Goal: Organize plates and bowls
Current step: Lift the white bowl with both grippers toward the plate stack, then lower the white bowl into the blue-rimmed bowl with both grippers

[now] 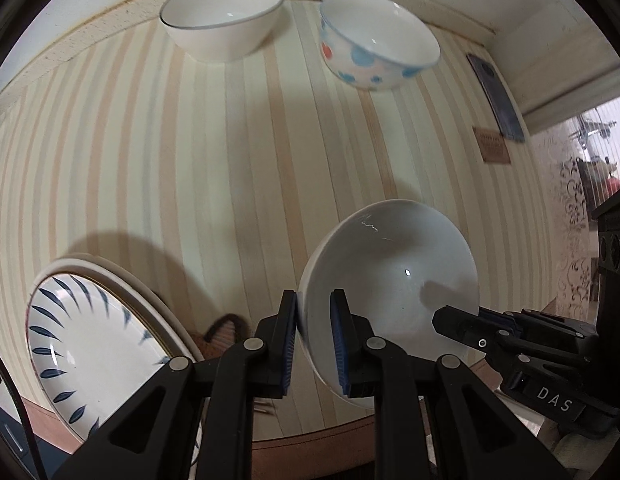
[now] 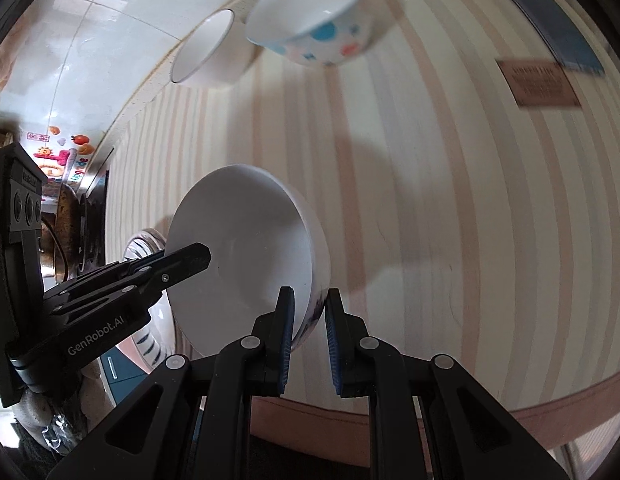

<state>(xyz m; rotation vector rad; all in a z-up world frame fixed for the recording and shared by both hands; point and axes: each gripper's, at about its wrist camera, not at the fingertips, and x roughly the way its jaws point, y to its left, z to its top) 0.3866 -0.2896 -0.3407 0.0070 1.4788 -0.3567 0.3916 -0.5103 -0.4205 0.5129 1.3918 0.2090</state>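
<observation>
Both grippers hold one plain white bowl (image 1: 393, 276) above the striped table. My left gripper (image 1: 313, 344) is shut on its left rim. My right gripper (image 2: 308, 332) straddles its right rim (image 2: 313, 240) with a small gap at one pad. A white bowl with a dark rim (image 1: 222, 16) and a bowl with blue and red dots (image 1: 377, 40) stand at the far edge. A plate with blue leaf marks (image 1: 98, 344) sits on a larger plate at the near left.
A phone (image 1: 495, 96) and a brown card (image 1: 491, 144) lie at the right of the striped tablecloth (image 1: 230, 160). A tiled wall (image 2: 90, 20) runs behind the table. The near table edge (image 2: 549, 412) curves below.
</observation>
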